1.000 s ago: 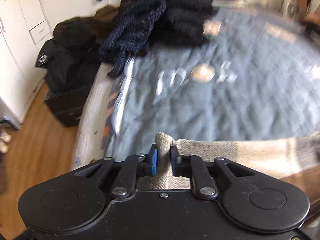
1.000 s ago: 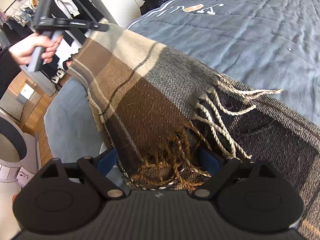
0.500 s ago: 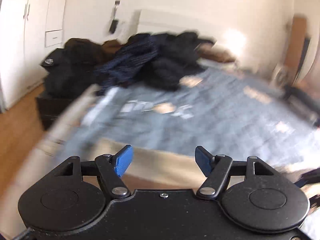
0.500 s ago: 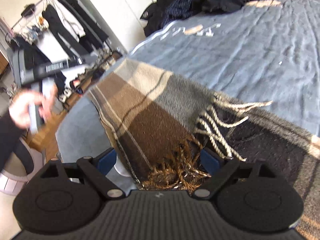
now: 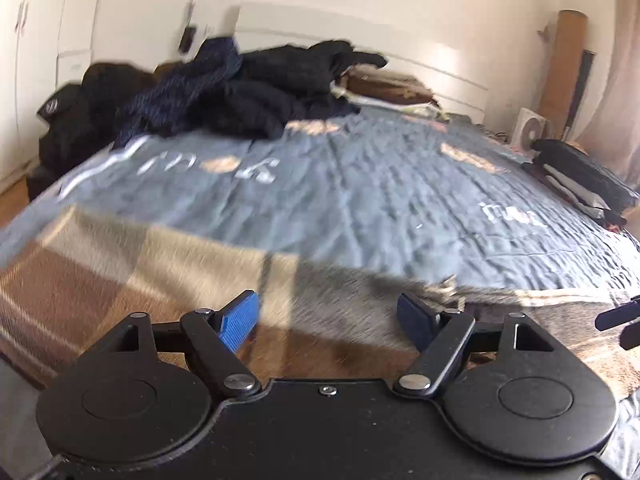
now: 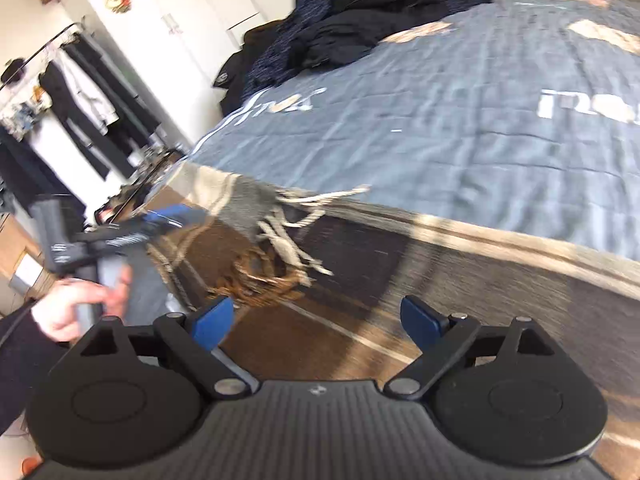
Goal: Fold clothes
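1. Starting at the left gripper (image 5: 328, 316): its jaws are opening right now, blue pads already well apart, and nothing is getting pinched. The plaid scarf (image 5: 168, 264) is lying flat on the bed under and past the pads, not between them.

2. The right gripper (image 6: 316, 316) is sitting with its jaws spread wide too, and nothing is clamped in there either. The scarf (image 6: 460, 264) is just running underneath and ahead of it.

3. Heading outward from the right jaws, the fringed end (image 6: 288, 240) is landing ahead and a bit left, with pale tassels on top and brownish ones below. It looks like one end folded over onto the rest of the scarf, though the blur is making the layering hard to call.

4. The bit everything hinges on, I'd say: the scarf's long axis is running across the near edge of the bed (image 5: 400, 184), side to side in front of both grippers. So each gripper is facing a long edge, not an end.

5. In the right wrist view the person's left hand (image 6: 76, 308) is working over the scarf's left stretch, so that one's nearer the fold on that side. The right is nearer the fringe and the dark stretch.

6. Further out, a pile of dark clothes (image 5: 248, 88) is waiting near the headboard, well apart from the scarf.

7. My guess: the next fold is needing a fresh grab at opposite ends.
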The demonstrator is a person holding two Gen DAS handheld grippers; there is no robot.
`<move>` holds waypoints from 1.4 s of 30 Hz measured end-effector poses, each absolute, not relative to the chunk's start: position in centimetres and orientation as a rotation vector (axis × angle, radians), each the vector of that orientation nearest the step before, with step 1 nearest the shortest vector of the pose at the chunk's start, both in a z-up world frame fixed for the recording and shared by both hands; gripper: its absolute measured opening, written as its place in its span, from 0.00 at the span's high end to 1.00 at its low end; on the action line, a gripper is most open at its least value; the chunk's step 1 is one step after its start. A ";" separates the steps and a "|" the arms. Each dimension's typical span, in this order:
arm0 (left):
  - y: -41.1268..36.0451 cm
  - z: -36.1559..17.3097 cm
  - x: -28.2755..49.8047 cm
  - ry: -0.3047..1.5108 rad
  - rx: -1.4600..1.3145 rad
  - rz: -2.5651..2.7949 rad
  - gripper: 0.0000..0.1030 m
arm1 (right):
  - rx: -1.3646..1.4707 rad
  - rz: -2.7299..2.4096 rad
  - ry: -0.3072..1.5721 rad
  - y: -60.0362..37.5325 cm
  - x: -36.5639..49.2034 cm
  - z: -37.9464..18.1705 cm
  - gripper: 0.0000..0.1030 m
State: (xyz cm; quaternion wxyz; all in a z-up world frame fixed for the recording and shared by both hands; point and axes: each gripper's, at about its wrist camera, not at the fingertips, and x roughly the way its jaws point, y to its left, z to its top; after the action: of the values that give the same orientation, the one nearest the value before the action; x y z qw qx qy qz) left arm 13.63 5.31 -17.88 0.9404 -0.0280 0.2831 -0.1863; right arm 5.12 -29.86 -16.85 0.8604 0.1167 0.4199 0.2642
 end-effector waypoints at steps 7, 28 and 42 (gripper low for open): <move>-3.7 -21.5 13.1 0.764 0.167 -0.392 0.27 | 0.317 0.483 0.835 -35.1 2.6 -16.1 0.12; -18.6 -15.6 5.5 0.661 -0.005 -0.642 0.17 | 0.423 0.036 0.651 -61.1 -5.6 -11.5 0.12; -27.8 -17.5 1.6 0.708 -0.019 -0.744 0.16 | 0.745 -0.508 0.633 -87.2 -21.2 -19.8 0.12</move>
State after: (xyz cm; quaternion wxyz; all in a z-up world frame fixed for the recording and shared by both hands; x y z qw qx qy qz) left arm 1.63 -27.77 -17.50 0.8710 -0.0089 0.3387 -0.3557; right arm -21.16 -87.20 -19.77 0.8521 0.3540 0.3007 -0.2412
